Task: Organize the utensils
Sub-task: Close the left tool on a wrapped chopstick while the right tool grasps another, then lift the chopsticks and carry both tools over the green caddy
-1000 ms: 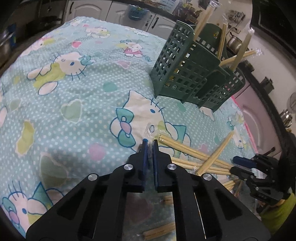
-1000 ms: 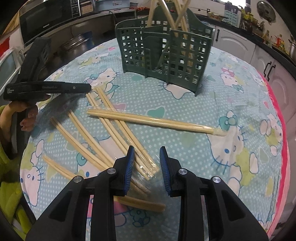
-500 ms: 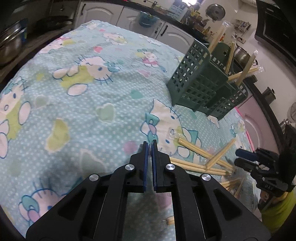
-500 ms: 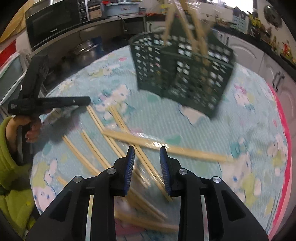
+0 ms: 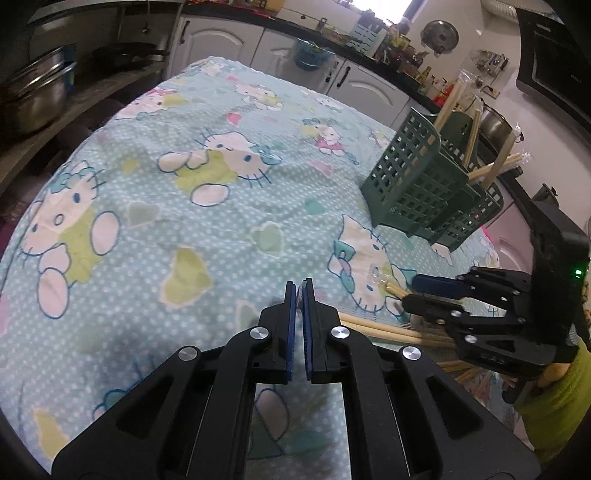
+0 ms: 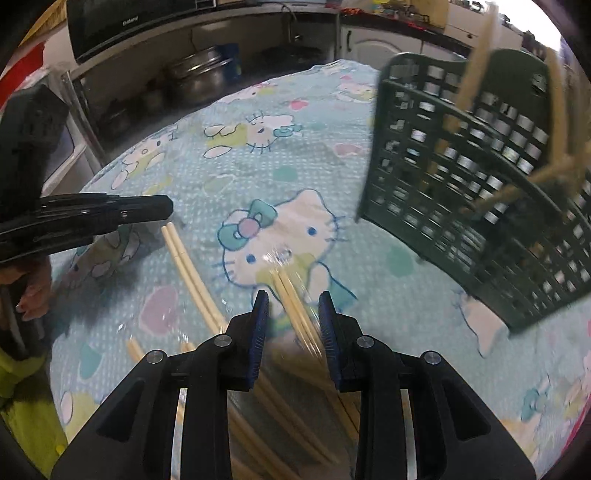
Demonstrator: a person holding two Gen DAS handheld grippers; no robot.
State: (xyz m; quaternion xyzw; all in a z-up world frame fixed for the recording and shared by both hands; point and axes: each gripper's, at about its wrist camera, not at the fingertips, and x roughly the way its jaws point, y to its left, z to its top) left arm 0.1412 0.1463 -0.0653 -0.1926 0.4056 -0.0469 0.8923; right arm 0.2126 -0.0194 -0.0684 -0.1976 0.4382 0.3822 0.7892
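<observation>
Legibly only "Galanz" on the microwave (image 6: pixel 133 26); left tool (image 5: pixel 300 287) closed and empty, right tool (image 6: pixel 293 306) open above wrapped chopsticks (image 6: pixel 295 314)

A home kitchen: white arched cabinet doors (image 5: pixel 218 48) under a dark counter along the top of the frame, stacked steel pots (image 5: pixel 33 96) at far left, spice bottles (image 5: pixel 428 79) upper right, a microwave (image 6: pixel 125 22) upper left, cartoon-cat cloth (image 5: pixel 184 221) over the worktop.

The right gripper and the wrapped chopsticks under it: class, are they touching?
Cannot tell. In the right wrist view the chopsticks lie between the right gripper's open fingers, clear of both pads, but blur hides whether the tips rest on the wrapper.
</observation>
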